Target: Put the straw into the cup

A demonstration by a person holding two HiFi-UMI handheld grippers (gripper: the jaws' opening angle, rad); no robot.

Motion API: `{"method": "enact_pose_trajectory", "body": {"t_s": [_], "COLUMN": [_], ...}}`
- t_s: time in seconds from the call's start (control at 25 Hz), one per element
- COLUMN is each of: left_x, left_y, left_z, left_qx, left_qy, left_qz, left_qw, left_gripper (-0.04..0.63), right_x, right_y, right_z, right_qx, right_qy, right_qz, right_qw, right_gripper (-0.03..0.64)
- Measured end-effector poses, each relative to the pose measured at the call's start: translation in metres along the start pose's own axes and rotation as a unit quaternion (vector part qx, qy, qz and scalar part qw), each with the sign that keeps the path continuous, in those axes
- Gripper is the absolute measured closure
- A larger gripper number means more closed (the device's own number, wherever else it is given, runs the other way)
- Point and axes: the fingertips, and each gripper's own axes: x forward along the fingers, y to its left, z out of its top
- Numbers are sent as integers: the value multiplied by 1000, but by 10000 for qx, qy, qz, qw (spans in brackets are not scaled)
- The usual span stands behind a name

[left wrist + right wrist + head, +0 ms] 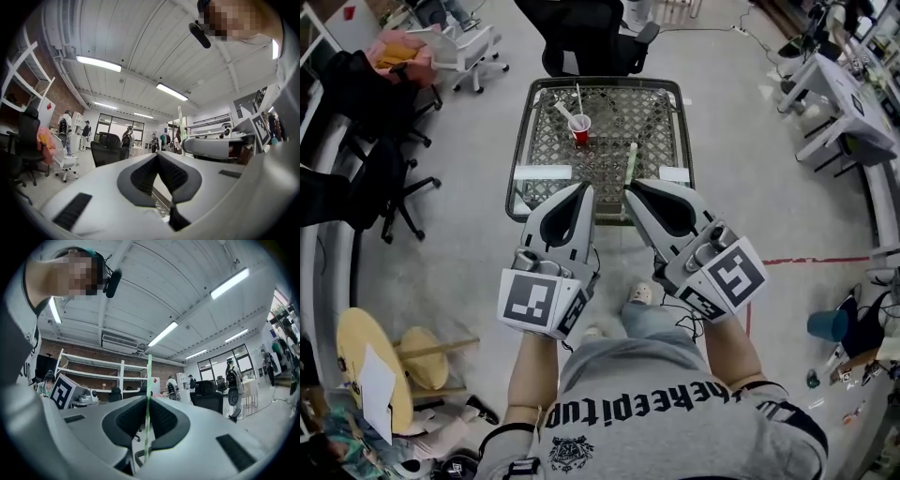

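Mesh table (649,120), red cup (579,129), chair (581,39) behind, right tool (629,190) pinching straw (632,159)

straw (631,161) base, table (519,141) front edge — hidden

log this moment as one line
right gripper: shut on thin pale green straw | left gripper: shut, empty | red plastic cup: on metal mesh table

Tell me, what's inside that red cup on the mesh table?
One pale straw stands in the red cup, leaning over its rim. Whether the second pale straw beside it is inside, I cannot tell. The cup's bottom is hidden by its wall.
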Motion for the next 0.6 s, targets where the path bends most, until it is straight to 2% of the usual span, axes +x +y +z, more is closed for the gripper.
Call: {"method": "enact_pose_trajectory", "body": {"t_s": [0.6], "left_x": [78], "left_y": [-5], "left_z": [-11], "left_qx": [100], "left_qy": [23], "left_qz": [569], "left_qw": [9983], "left_gripper": [568], "right_x": [10], "right_y": [-85], "right_z": [-7], "right_qx": [223], "right_qy": [-12], "right_qz": [647], "right_qw": [9977], "right_gripper": [572]}}
